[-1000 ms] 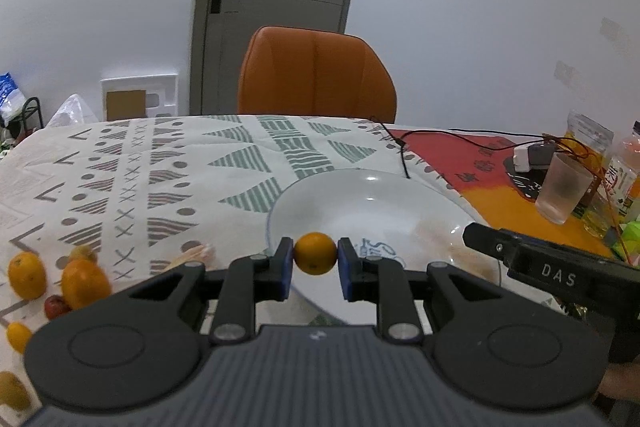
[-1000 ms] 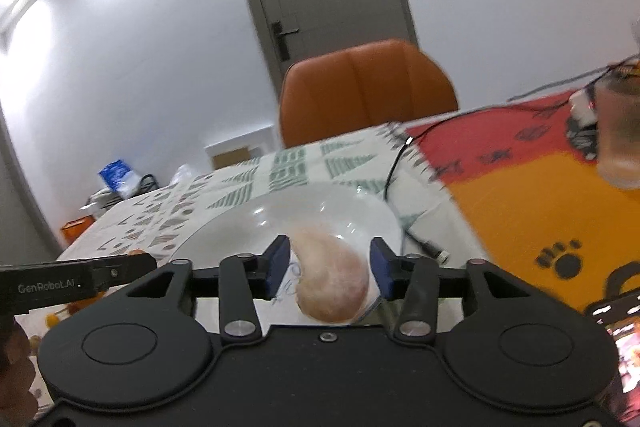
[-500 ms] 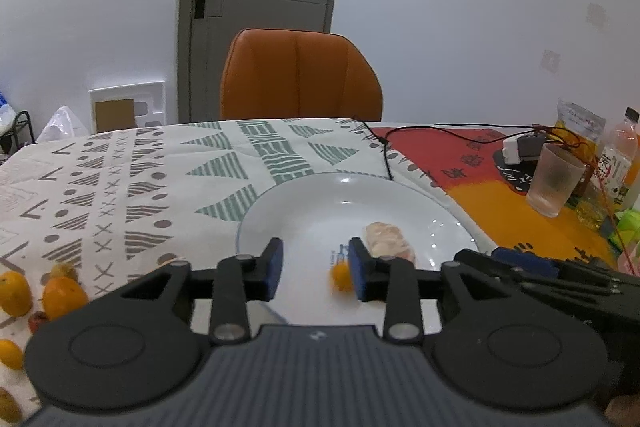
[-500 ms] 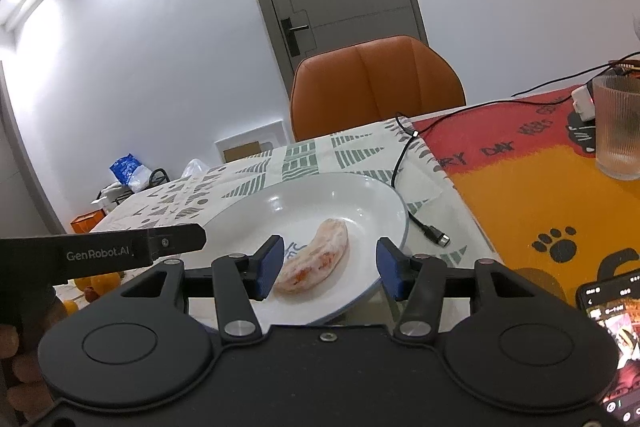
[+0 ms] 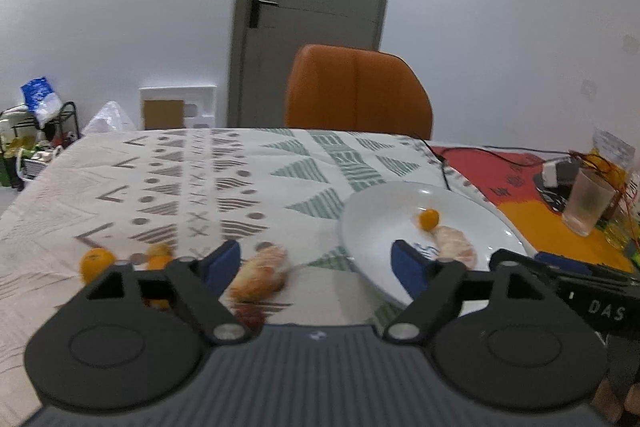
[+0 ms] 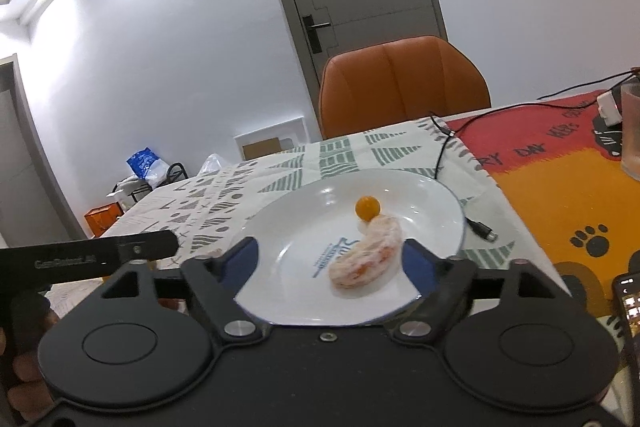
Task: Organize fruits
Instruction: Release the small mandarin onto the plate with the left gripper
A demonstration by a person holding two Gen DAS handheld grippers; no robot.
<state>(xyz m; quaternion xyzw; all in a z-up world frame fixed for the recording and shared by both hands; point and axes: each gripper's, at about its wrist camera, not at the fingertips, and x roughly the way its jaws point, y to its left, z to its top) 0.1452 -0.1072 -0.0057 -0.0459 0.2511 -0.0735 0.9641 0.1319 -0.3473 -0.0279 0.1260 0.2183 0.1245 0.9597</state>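
Your white plate sits on the patterned cloth and carries two fruits. A small round orange kumquat rests just past the plate's centre, toward twelve o'clock. Touching it at about five o'clock lies a peeled, curved citrus segment, pale with orange flesh showing, arched toward the plate's right side.

Off the plate, at its nine o'clock in your left wrist view, another peeled piece lies flat on the cloth, blurred. Further toward nine o'clock you have a loose cluster of small orange fruits, partly hidden.
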